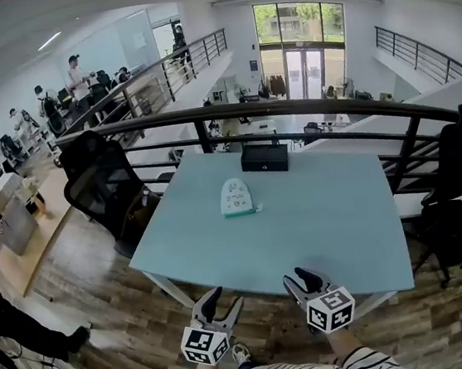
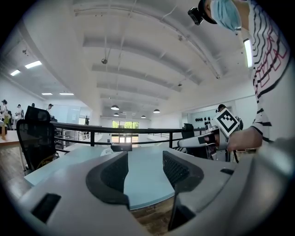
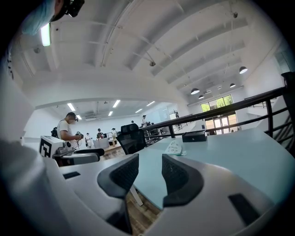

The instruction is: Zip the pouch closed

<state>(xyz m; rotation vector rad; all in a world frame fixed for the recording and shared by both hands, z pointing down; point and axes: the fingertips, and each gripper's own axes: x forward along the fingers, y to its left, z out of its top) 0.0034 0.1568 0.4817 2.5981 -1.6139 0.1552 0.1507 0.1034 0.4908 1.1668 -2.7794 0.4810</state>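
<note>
Pouch (image 1: 236, 197): pale with a mint-green edge, lying flat on the light blue tabletop (image 1: 336, 225), left of centre and towards the far side. Nothing touches it. Whether its zip is open or closed cannot be made out.

Black box (image 1: 264, 158): on the tabletop beyond the pouch, near the far edge, apart from it.

Left gripper (image 1: 223, 301): held at the near edge of the tabletop, well apart from the pouch. Its own view shows the jaws standing apart with only bare tabletop between them.

Right gripper (image 1: 300, 282): beside the left one at the same near edge, also well apart from the pouch. Jaws apart, nothing between them.

Surroundings: a black office chair (image 1: 102, 187) stands at the left side of the tabletop, and a dark railing (image 1: 289, 110) runs behind the far edge.
</note>
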